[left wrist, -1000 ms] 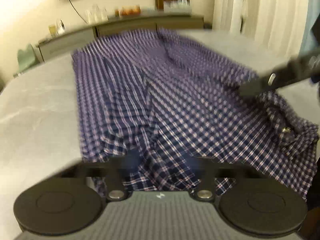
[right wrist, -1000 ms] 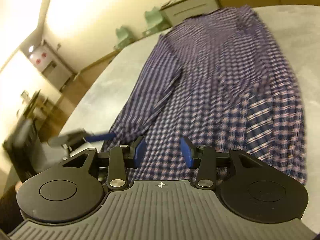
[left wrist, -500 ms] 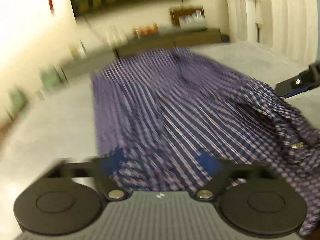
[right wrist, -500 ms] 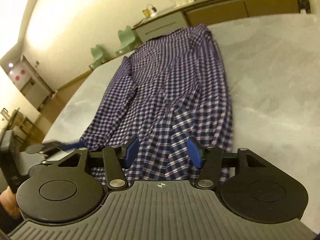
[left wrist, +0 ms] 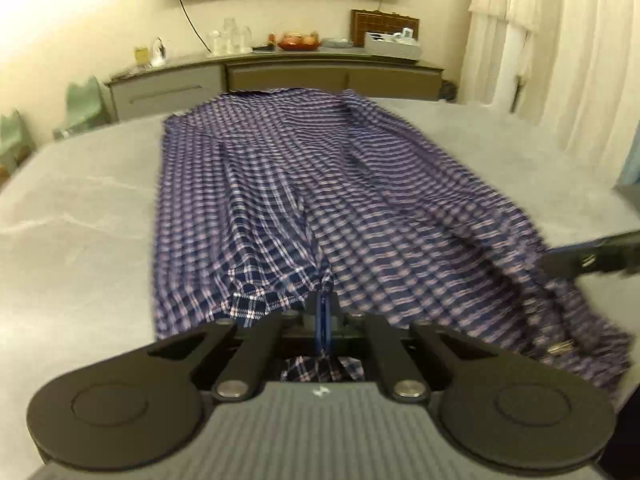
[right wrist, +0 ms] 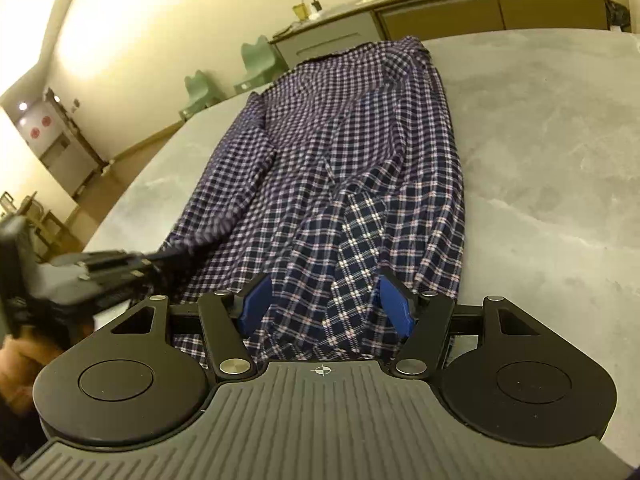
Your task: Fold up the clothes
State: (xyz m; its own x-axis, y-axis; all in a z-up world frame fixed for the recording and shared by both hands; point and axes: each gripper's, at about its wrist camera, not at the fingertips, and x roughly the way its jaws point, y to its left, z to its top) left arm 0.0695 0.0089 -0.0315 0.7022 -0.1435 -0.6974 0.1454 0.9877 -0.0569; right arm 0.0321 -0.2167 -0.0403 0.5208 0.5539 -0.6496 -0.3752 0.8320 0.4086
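While the near hem of the plaid shirt [left wrist: 304, 208] is pinched between the clenched pads of the left gripper [left wrist: 322, 312], the step in hand is judged to be the taking of a matching hold on the other side, so that the hem can be lifted and carried toward the collar end. The right gripper [right wrist: 324, 304] is held with its blue pads [right wrist: 394, 306] spread apart over the shirt's near edge; cloth lies between them, but it is not pressed, so nothing is gripped there yet. A good fold is likely to be had if the right hold is taken level with the left one along the hem, with a full bite of cloth rather than a single loose layer, since the fabric is bunched and puckered around the left pads. Both holds would best be raised together and kept taut between them, or the hem may sag and the fold come out crooked. A slip from a shallow grip is the main risk.

The shirt is spread lengthwise on a grey, marbled table [left wrist: 80, 216], its far end reaching toward the table's far edge, its near end at the grippers. Beyond the shirt's far end a long sideboard [left wrist: 280, 76] is seen against the wall, with glass jars and a bowl of fruit on it. Pale green chairs [right wrist: 256, 60] stand to the left of the shirt, and white curtains [left wrist: 560, 40] hang to its right.
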